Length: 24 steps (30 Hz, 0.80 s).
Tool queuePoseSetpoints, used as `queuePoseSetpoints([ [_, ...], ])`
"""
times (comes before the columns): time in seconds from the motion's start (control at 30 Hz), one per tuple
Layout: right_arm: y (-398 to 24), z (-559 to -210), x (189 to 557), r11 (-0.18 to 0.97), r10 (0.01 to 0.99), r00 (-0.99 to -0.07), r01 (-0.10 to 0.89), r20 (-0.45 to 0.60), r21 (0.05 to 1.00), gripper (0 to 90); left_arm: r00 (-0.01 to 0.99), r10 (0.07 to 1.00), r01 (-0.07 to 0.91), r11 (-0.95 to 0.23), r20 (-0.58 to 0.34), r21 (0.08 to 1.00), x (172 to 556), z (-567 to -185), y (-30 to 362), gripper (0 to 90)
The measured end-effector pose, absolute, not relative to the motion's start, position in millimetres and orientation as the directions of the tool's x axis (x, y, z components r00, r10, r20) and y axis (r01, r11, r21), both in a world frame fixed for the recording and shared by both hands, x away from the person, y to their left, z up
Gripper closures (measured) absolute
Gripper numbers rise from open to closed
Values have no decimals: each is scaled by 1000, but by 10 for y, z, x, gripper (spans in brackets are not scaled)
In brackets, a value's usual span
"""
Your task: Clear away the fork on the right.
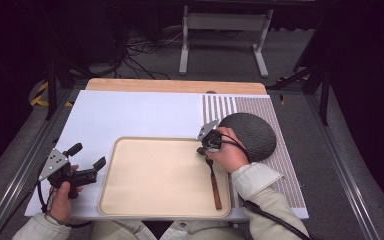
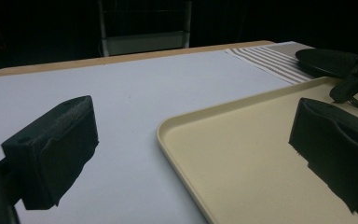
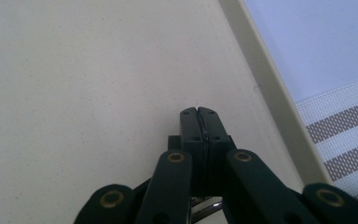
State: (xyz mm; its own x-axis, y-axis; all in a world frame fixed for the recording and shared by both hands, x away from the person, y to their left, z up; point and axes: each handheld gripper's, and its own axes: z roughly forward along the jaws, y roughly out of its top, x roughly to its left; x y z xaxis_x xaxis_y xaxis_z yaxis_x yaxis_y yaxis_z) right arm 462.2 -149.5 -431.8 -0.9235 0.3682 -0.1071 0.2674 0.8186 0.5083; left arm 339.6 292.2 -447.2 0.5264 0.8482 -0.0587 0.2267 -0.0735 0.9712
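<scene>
The wooden-handled utensil (image 1: 214, 186) lies on the beige tray (image 1: 145, 192), along the tray's right edge, its handle pointing toward the tray's near rim and its metal end running up under the right gripper (image 1: 206, 150). That gripper's jaws are pressed together, and a glint of metal at the bottom of the right gripper view suggests they are clamped on the utensil's thin metal neck, probably so the tool can be set down or dragged flat on the tray without rolling. What sort of head the utensil has cannot be told: hand and gripper cover it from above. The left gripper (image 1: 87, 161) hovers just off the tray's left rim with its jaws wide apart and nothing between them, seemingly kept out of the way. Beyond the tray's far right corner sits a dark round dome-like object (image 1: 252, 132) on a striped mat (image 1: 275, 165); the right hand (image 1: 228, 152) partly covers it, and its texture and purpose are hard to read.
</scene>
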Motion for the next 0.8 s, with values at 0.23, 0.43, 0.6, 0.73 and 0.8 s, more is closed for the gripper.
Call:
queuePoseSetpoints([
  [0.23, -1571, -4315, 4640, 812, 389, -915, 287, -105, 508, 900, 528, 847, 227, -74, -58, 971, 3396, -4472, 2921, 17],
  [0.43, -1615, -4313, 4647, 808, 403, -909, 298, -107, 508, 900, 527, 848, 226, -74, -58, 971, 3396, -4472, 2922, 17],
  [0.6, -1632, -4310, 4650, 807, 408, -907, 305, -103, 506, 900, 526, 848, 226, -73, -59, 971, 3396, -4472, 2921, 17],
  [0.73, -1645, -4309, 4655, 805, 411, -906, 309, -101, 506, 900, 527, 848, 226, -74, -58, 971, 3396, -4471, 2923, 17],
  [0.8, -1647, -4308, 4655, 805, 415, -904, 312, -103, 504, 899, 527, 848, 226, -74, -58, 971, 3397, -4471, 2923, 17],
])
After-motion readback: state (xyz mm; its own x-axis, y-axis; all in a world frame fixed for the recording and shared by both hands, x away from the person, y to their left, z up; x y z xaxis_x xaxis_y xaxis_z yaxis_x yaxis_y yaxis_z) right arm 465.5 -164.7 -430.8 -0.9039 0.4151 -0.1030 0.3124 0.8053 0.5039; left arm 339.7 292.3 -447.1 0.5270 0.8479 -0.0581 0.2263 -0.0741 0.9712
